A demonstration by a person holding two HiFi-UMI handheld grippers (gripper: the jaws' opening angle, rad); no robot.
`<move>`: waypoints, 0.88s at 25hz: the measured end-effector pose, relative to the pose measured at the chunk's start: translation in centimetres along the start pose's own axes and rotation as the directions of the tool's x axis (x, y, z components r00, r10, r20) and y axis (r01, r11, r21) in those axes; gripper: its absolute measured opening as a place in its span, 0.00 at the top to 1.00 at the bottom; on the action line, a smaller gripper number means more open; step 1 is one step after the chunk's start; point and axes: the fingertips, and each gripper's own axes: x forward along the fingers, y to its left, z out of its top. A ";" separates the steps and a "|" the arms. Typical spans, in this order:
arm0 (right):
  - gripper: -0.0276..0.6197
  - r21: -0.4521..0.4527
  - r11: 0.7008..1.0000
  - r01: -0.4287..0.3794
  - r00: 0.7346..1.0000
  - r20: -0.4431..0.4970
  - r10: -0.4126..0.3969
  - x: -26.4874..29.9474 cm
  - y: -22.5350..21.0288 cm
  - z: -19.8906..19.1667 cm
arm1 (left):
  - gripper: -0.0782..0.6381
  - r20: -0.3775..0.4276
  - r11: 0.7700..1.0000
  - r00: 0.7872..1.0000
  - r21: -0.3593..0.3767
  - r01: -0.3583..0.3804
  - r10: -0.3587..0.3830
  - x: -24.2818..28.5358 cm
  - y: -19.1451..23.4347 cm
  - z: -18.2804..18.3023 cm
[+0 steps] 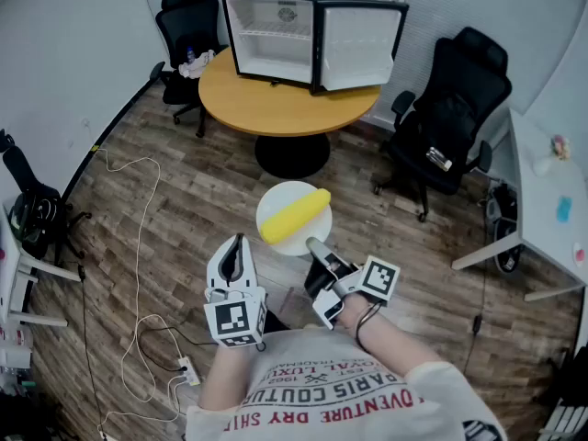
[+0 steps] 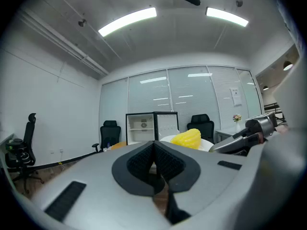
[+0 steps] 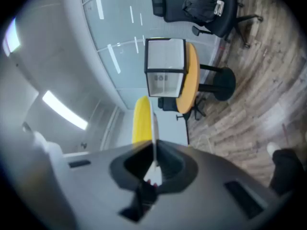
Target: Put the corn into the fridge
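A yellow corn cob [image 1: 294,215] lies on a white plate [image 1: 285,193] held level in the air over the wood floor. My right gripper [image 1: 317,247] is shut on the plate's near rim. In the right gripper view the plate's thin edge [image 3: 153,128] runs between the jaws, with the corn [image 3: 141,119] on its left. My left gripper [image 1: 239,243] is beside the plate on its left, shut and holding nothing. The left gripper view shows its pads [image 2: 144,159] meeting, with the corn [image 2: 187,138] ahead. The small black fridge [image 1: 312,30] stands with its door swung open on the round orange table [image 1: 276,104].
Black office chairs stand left [image 1: 188,26] and right [image 1: 450,118] of the table. A white cable [image 1: 138,246] trails over the floor at left to a power strip [image 1: 188,372]. A white desk [image 1: 542,182] runs along the right wall. The fridge's white shelves [image 2: 142,127] look bare.
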 end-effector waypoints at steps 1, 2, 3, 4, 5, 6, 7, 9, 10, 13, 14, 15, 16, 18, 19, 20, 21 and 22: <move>0.90 0.002 1.000 -0.001 1.000 0.001 0.001 0.0 0.0 0.0 | 0.84 0.000 1.000 1.000 0.000 0.007 -0.007 0.0 -0.1 -0.3; 0.90 0.003 1.000 -0.002 1.000 0.001 0.002 0.1 0.1 0.0 | 0.84 -0.001 1.000 1.000 0.000 0.012 -0.012 0.0 -0.2 -0.5; 0.90 0.002 1.000 -0.003 1.000 0.002 0.003 0.1 0.1 0.0 | 0.84 -0.001 1.000 1.000 0.001 0.017 -0.017 0.0 -0.2 -0.7; 0.90 0.001 1.000 -0.004 1.000 0.001 0.004 0.1 0.1 0.0 | 0.84 -0.002 1.000 1.000 0.002 0.020 -0.020 0.0 -0.3 -0.7; 0.90 0.000 1.000 -0.006 1.000 0.000 0.006 0.1 0.1 -0.1 | 0.84 -0.002 1.000 1.000 0.002 0.021 -0.021 0.0 -0.3 -0.7; 0.90 0.002 1.000 -0.007 1.000 -0.001 0.007 0.1 0.2 -0.1 | 0.84 -0.002 1.000 1.000 0.002 0.021 -0.021 0.1 -0.3 -0.7; 0.90 0.003 1.000 -0.006 1.000 -0.002 0.006 0.1 0.2 -0.1 | 0.84 -0.002 1.000 1.000 0.001 0.020 -0.020 0.1 -0.4 -0.7; 0.90 0.006 1.000 0.000 1.000 -0.004 0.000 0.2 0.2 -0.1 | 0.84 -0.003 1.000 1.000 0.001 0.019 -0.019 0.1 -0.4 -0.7; 0.90 0.008 1.000 0.005 1.000 -0.004 -0.005 0.2 0.1 -0.1 | 0.84 -0.005 1.000 1.000 0.000 0.019 -0.019 0.1 -0.4 -0.7; 0.90 0.020 1.000 0.021 1.000 -0.004 -0.021 0.6 -0.5 -0.2 | 0.84 -0.015 1.000 1.000 -0.005 0.021 -0.021 0.2 0.0 -1.3; 0.90 0.023 0.999 0.027 1.000 -0.004 -0.027 0.8 -0.8 -0.3 | 0.84 -0.019 1.000 1.000 -0.007 0.022 -0.022 0.2 0.2 -1.5; 0.90 0.024 0.999 0.033 0.999 -0.004 -0.033 1.1 -1.0 -0.4 | 0.84 -0.024 1.000 0.999 -0.009 0.023 -0.023 0.3 0.5 -1.8; 0.90 0.023 0.999 0.040 0.999 -0.004 -0.039 1.5 -1.2 -0.4 | 0.84 -0.028 1.000 0.999 -0.010 0.024 -0.024 0.4 0.8 -2.0; 0.90 0.022 0.999 0.047 0.999 -0.005 -0.047 2.6 -1.5 -0.5 | 0.84 -0.036 1.000 0.999 -0.015 0.027 -0.027 1.0 1.8 -2.4; 0.90 0.022 0.999 0.049 0.999 -0.005 -0.049 3.3 -1.5 -0.5 | 0.84 -0.039 0.999 0.999 -0.018 0.027 -0.028 1.5 2.3 -2.6; 0.90 0.022 0.999 0.050 0.999 -0.007 -0.050 4.0 -1.5 -0.6 | 0.84 -0.041 0.999 0.999 -0.023 0.028 -0.029 1.9 3.0 -2.7; 0.90 0.021 0.999 0.050 0.999 -0.008 -0.050 4.8 -1.5 -0.7 | 0.84 -0.041 0.999 0.999 -0.029 0.027 -0.029 2.4 3.7 -2.7; 0.90 0.019 0.999 0.050 0.999 -0.008 -0.050 5.6 -1.5 -0.9 | 0.84 -0.040 0.999 0.999 -0.034 0.028 -0.029 2.8 4.4 -2.7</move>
